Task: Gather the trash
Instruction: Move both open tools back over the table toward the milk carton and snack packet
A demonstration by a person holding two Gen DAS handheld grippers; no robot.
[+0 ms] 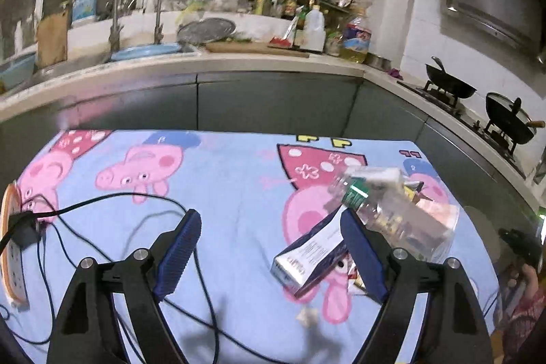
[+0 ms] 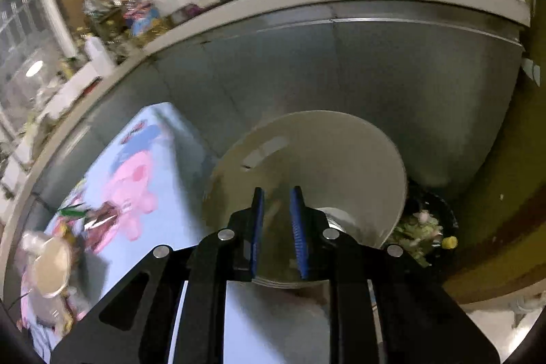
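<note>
Left claw [image 1: 269, 248] on my rig is spread wide over the cartoon tablecloth [image 1: 232, 179], gripping nothing; the trash pile sits beside its right finger: a clear plastic bottle [image 1: 392, 210] and a small carton [image 1: 314, 255]. Loose black cables [image 1: 102, 200] could snag if I sweep across. Over on the right wrist cam, right claw [image 2: 278, 234] is nearly pinched, nothing visibly between the pads, hanging over the pale bin lid [image 2: 307, 152]. Blurry, so a bump might tip it.
</note>
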